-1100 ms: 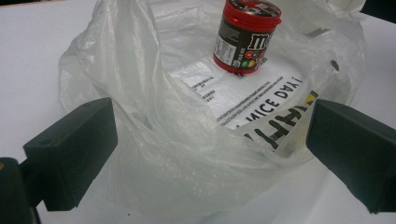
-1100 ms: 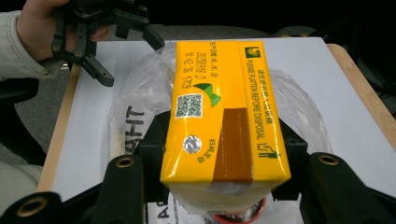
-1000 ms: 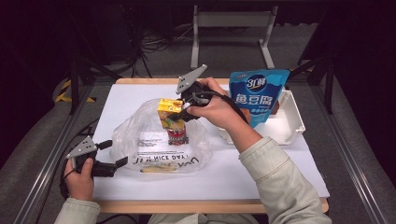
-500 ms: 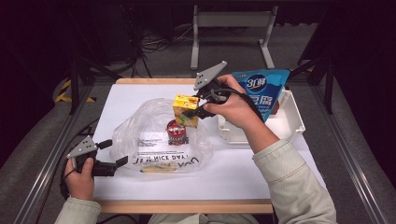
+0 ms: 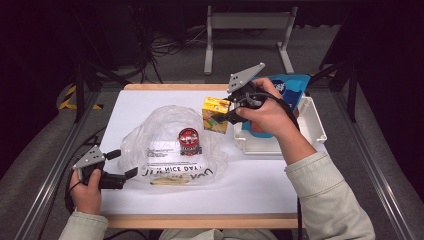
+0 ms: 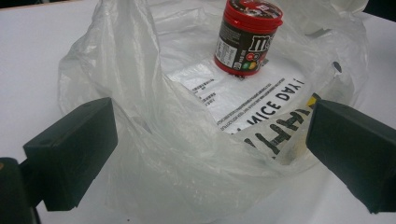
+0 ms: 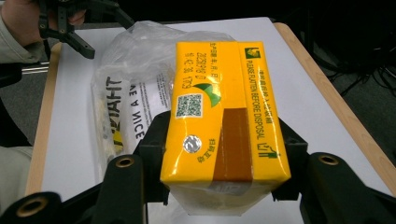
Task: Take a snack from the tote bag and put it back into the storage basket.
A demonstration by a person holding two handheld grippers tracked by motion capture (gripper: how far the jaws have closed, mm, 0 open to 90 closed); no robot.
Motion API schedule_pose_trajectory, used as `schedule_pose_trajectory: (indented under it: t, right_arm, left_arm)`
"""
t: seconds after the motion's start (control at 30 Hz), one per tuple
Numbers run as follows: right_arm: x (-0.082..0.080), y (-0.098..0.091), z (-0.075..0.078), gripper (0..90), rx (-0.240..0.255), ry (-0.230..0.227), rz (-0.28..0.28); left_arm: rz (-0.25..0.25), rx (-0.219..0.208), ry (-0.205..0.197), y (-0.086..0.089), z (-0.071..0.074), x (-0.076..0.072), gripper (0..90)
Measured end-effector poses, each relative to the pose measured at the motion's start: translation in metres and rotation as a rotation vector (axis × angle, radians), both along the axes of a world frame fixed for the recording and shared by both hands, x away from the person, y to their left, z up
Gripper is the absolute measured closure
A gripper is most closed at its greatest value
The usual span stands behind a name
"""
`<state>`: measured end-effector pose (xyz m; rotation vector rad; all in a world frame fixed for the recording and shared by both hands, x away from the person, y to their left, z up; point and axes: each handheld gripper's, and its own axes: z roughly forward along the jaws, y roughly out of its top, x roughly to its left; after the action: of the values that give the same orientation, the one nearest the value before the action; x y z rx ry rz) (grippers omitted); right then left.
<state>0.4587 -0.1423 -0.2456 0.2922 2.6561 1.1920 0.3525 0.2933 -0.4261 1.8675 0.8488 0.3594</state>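
The right hand-held gripper (image 5: 226, 113) has the yellow carton (image 5: 216, 114) clamped between its 2 black jaws, and the right gripper view confirms it: the pads press on both long sides of the carton (image 7: 224, 116), printed face up, a round foil seal near the close end. In the high view the carton hangs clear above the white desk (image 5: 150, 102), between the clear plastic bag (image 5: 170, 145) and the white tray (image 5: 280, 145), just off the bag's far right edge. The right hand (image 5: 267, 112) sits over the tray, where a blue pouch (image 5: 290, 87) stands behind it. Over on the other side, the left hand-held gripper (image 5: 131, 172) is low at the bag's near left corner; in the left gripper view its jaws stand wide apart with crumpled bag film (image 6: 187, 154) bulging up between them, pads not pressing on it, so it is released. Inside the bag a red-lidded candy tub (image 5: 189, 141) stands on the printed panel, upright in the high view, well back from those jaws (image 6: 247, 35). The left hand (image 5: 87, 192) rests near the desk's front edge.
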Motion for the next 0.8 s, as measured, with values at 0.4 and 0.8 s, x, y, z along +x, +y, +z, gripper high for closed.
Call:
schedule_pose_trajectory:
  t: [0.4,0.8]
  right_arm:
    - [0.007,-0.035,0.003,51.1,0.016,-0.009,-0.066]
    - [0.013,-0.060,0.004,51.1,0.016,-0.012,-0.111]
  left_arm:
    - [-0.002,0.002,-0.002,-0.001,0.000,0.000,2.4]
    - [-0.003,0.002,-0.001,-0.001,0.000,0.000,2.4]
